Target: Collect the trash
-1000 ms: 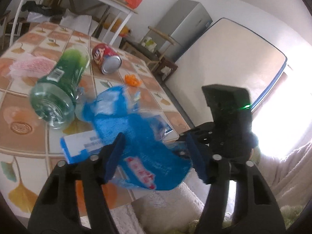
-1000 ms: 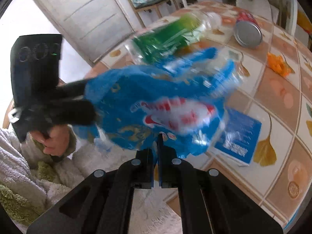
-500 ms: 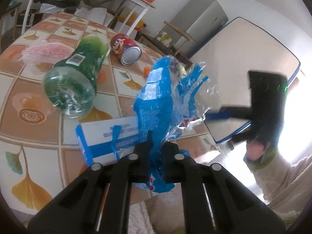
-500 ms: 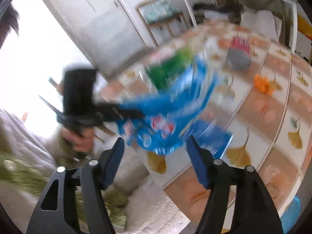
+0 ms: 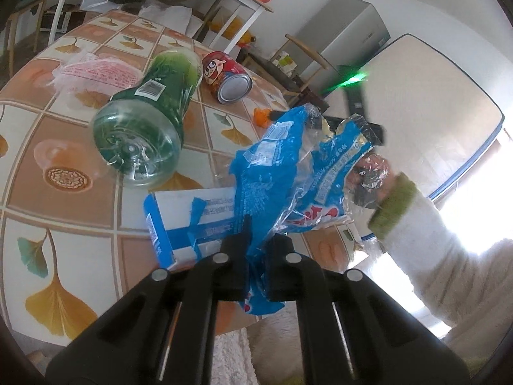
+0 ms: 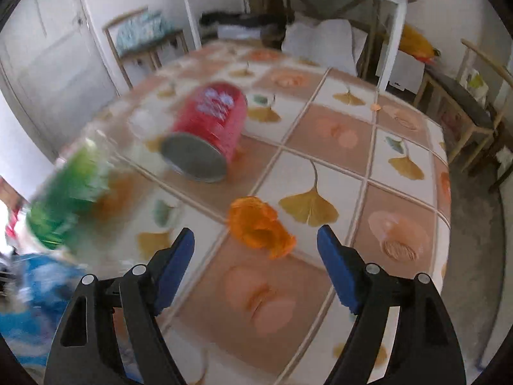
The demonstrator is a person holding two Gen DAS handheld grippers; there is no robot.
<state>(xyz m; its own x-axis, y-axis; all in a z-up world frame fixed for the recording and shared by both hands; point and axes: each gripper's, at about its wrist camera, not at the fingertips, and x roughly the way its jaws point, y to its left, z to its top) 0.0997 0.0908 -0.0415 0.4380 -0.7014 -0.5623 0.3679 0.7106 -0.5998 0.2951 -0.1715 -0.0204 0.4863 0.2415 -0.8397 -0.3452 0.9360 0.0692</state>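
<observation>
The left gripper's [image 5: 256, 240] jaws pinch the blue wrapper [image 5: 298, 173] at centre frame, likely keeping it off the table [image 5: 64, 218]; the right gripper's [image 6: 255, 253] jaws are opening, nothing between them, above the orange scrap [image 6: 259, 224], probably next

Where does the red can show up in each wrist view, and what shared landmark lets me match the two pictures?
Left wrist: red can upper centre, lying on its side right of the green bottle.
Right wrist: same can left of centre, blurred.
Shared landmark: the orange scrap, nearer the table edge than the can.
</observation>
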